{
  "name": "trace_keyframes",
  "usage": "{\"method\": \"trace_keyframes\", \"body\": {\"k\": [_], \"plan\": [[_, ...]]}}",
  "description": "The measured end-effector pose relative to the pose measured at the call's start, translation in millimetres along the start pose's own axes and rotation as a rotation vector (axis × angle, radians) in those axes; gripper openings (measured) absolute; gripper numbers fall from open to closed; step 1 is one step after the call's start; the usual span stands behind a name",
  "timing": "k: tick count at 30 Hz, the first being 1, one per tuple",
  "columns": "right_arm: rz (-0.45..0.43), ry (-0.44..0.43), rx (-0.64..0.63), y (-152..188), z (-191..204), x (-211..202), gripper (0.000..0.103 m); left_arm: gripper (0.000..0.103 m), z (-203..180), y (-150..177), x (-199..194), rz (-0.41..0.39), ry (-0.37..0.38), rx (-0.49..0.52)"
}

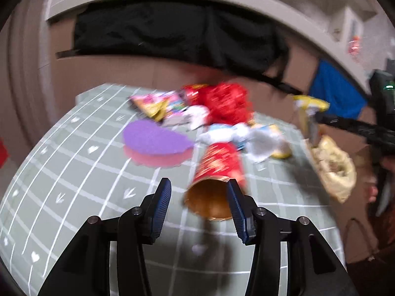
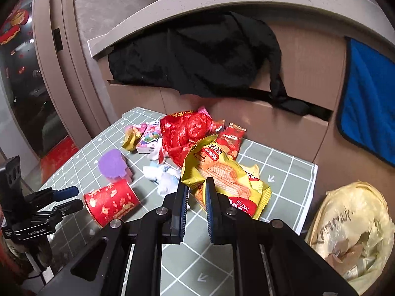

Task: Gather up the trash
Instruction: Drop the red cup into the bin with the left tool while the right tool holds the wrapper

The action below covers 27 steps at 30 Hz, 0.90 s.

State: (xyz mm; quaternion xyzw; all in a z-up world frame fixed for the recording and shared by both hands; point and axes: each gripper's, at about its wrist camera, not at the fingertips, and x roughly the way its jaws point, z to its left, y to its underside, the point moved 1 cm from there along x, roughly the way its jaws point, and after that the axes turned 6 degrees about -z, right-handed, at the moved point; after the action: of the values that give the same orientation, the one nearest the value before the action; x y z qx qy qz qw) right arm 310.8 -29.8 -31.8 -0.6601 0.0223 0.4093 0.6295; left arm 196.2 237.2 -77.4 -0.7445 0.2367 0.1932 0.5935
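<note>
My left gripper (image 1: 198,191) is open; its right finger is at the rim of a red paper cup (image 1: 218,172) lying on its side on the green checked cloth (image 1: 74,172), its left finger apart from it. The cup (image 2: 112,201) and left gripper (image 2: 71,197) also show in the right wrist view. My right gripper (image 2: 196,187) is shut on a yellow wafer wrapper (image 2: 222,172), held above the cloth. Behind lie a red plastic bag (image 2: 185,133), pink wrappers (image 2: 148,135), white tissues (image 2: 163,175) and a purple lid (image 2: 113,164).
A yellowish plastic bag (image 2: 353,229) with trash inside hangs open off the table's right edge. Cardboard boxes (image 2: 296,74) with a black cloth (image 2: 197,56) and a blue towel (image 2: 367,118) stand behind the table. A door is at the left.
</note>
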Motion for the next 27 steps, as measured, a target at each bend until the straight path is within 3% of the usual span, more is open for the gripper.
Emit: {"method": "trace_keyframes", "body": {"k": [6, 7, 10, 13, 18, 23, 27], "plan": [[-0.006, -0.019, 0.016, 2, 4, 1, 0.012, 0.044, 4, -4, 32, 0.06, -0.007, -0.061], [-0.007, -0.025, 0.022, 2, 4, 1, 0.012, 0.029, 1, -7, 40, 0.075, -0.008, -0.067], [-0.008, -0.035, 0.025, -1, 6, -1, 0.012, 0.003, -14, -21, 50, 0.077, -0.007, -0.065], [-0.035, -0.023, -0.004, -8, 8, -10, 0.012, 0.002, -42, -51, 37, -0.02, -0.021, -0.006], [-0.173, 0.012, -0.021, -38, -12, -51, 0.012, 0.002, -113, -109, 9, -0.217, -0.061, 0.141], [-0.275, 0.07, -0.022, -59, -54, -102, 0.012, 0.002, -183, -140, 6, -0.294, -0.009, 0.197], [-0.332, 0.156, 0.014, -60, -104, -147, 0.012, 0.002, -243, -143, 24, -0.294, 0.102, 0.216]]}}
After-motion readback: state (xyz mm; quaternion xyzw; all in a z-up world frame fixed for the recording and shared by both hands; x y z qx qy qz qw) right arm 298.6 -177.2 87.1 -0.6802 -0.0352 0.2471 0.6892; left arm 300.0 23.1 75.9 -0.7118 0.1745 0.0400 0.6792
